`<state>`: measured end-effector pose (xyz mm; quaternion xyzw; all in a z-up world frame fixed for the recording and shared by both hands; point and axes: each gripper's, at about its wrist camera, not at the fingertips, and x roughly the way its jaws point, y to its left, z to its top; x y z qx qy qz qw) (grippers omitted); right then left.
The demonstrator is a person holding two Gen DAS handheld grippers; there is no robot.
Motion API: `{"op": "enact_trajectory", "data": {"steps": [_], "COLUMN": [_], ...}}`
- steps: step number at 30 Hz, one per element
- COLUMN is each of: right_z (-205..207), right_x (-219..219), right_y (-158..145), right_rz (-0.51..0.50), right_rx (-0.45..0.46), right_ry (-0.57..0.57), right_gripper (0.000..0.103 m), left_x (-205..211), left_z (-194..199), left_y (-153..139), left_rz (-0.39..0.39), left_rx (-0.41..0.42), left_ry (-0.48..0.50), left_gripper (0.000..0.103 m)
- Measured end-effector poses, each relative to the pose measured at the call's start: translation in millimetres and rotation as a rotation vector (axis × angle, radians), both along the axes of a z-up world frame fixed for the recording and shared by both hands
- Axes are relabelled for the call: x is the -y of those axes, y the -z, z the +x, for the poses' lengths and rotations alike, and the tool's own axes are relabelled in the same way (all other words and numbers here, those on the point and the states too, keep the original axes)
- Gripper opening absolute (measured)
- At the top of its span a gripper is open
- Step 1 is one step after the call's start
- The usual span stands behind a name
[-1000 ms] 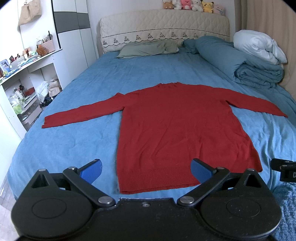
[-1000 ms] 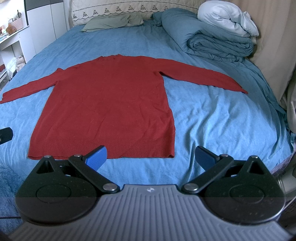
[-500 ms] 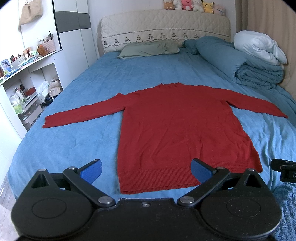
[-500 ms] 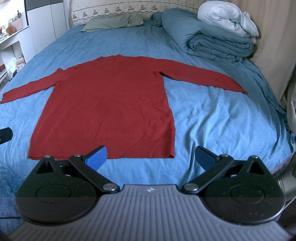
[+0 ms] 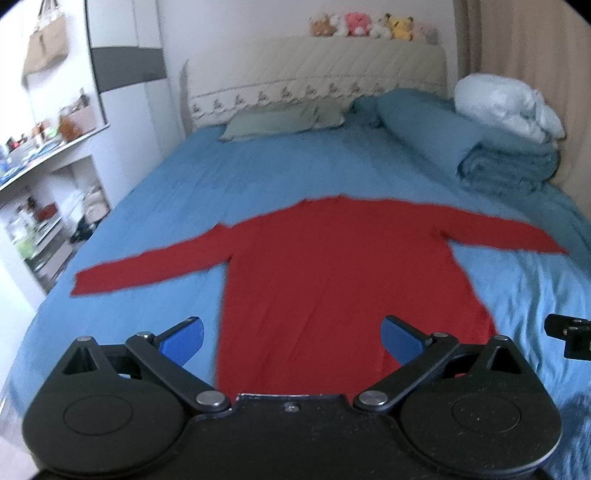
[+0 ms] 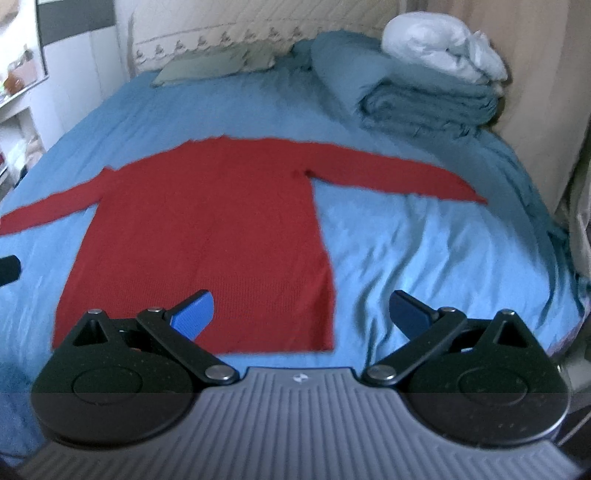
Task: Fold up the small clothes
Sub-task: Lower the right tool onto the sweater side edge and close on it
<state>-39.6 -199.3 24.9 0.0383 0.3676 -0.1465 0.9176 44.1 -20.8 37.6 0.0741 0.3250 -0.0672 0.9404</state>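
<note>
— So, what does the left wrist view show?

— The left gripper (image 5: 291, 341) has its blue pads (image 5: 183, 341) spread wide apart, with nothing between them. Straight ahead of it, a red long-sleeved sweater (image 5: 332, 273) lies flat on the blue bedsheet (image 5: 280, 170), hem toward the gripper and neckline away. The hem edge itself is hidden behind the gripper body. One sleeve stretches out ahead-left of the left pad, the other ahead-right. Far beyond the sweater sit a grey-green pillow (image 5: 284, 122) and a quilted headboard (image 5: 314, 77) with plush toys (image 5: 369, 27) on top. Ahead-right is a folded blue duvet (image 5: 480, 155) with a white quilt (image 5: 506, 107) on it. Part of the other gripper pokes in at the right edge. Off to the left stand cluttered white shelves (image 5: 44, 206). The view is somewhat blurred.

— And the right wrist view?

— The right gripper (image 6: 303, 312) is likewise wide apart and gripping nothing. The sweater (image 6: 207, 229) sits ahead and mostly left of it; its hem's right corner falls between the two pads, and the left pad (image 6: 194, 314) overlaps the hem in the picture. Whether it touches the fabric cannot be told. Bare sheet (image 6: 424, 251) lies ahead of the right pad. The duvet (image 6: 413, 88) and white quilt (image 6: 443, 44) are far ahead-right, the pillow (image 6: 218, 62) far ahead-left.
</note>
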Motion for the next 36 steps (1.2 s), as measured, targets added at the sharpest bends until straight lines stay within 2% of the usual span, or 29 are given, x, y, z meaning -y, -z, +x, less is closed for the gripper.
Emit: {"op": "enact_trajectory", "data": {"steps": [7,12,14,19,23,28,32,34,36], "right_z": [52,100,120,155,186,215,220,223,227], "right_x": [79,157,192,277,329,381,414,426,433], "right_y": [-17,-2,13,66,118,174,201,207,207], "right_rz": [-0.03,-0.055,-0.068,-0.013,-0.038,-0.017,0.091,0.112,0.134], "right_rx": [0.106,0.161,0.182,0.251,0.24,0.197,0.246,0.273,0.292], "right_ry": [0.119,0.229,0.284,0.386,0.427,0.489,0.538,0.568,0.589], "right_gripper": [0.103,0.103,0.103,0.103,0.103,0.103,0.097,0.095,0.079], "left_x": [60,112,134,185,229,272,287,291,291], "left_z": [87,163,194,269,314,356,384,392,398], "left_y": [-6,9,24,71,116,165,192,200,207], "left_rz": [-0.023,-0.05,-0.062,-0.103,-0.052,0.009,0.01,0.017,0.015], "left_rx": [0.05,0.055,0.03,-0.048,-0.097,-0.133,-0.194,-0.212,-0.235], "left_ry": [0.067,0.117,0.144,0.164,0.192,0.211,0.189,0.178,0.162], "left_gripper": [0.103,0.103,0.103,0.103,0.103,0.103,0.103,0.103,0.103]}}
